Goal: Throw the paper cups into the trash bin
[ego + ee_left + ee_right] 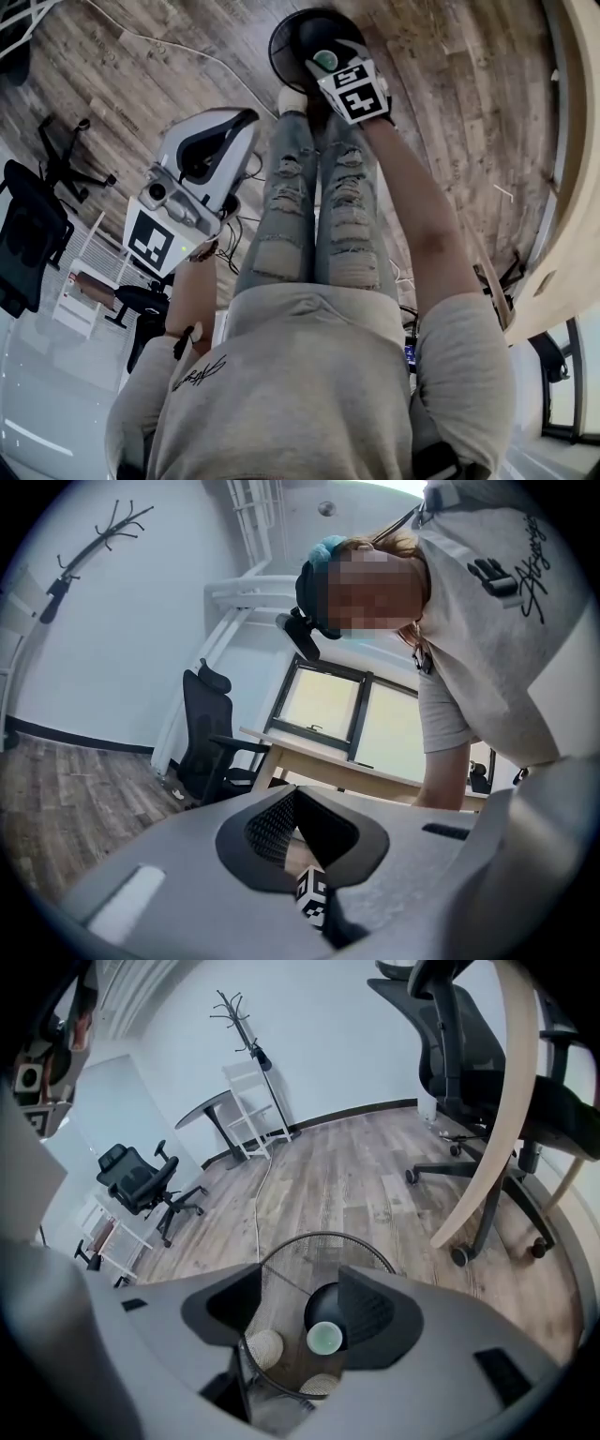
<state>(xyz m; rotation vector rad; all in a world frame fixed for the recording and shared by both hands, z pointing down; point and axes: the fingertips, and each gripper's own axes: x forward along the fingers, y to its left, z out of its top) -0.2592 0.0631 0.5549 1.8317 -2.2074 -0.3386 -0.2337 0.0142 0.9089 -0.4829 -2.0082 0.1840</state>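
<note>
right gripper (pixel 300 1302) jaws spread above bin (pixel 281 1252) rim, cup (pixel 325 1338) inside near centre; left gripper (pixel 294 803) jaws together, empty.

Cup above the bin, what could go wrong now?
The cup hangs beside one jaw of the open right tool, not midway, so it might drop crooked, hit the wire trash bin's rim and bounce onto the floor. The person's shoe stands right beside the bin; a bump could tip it.
</note>
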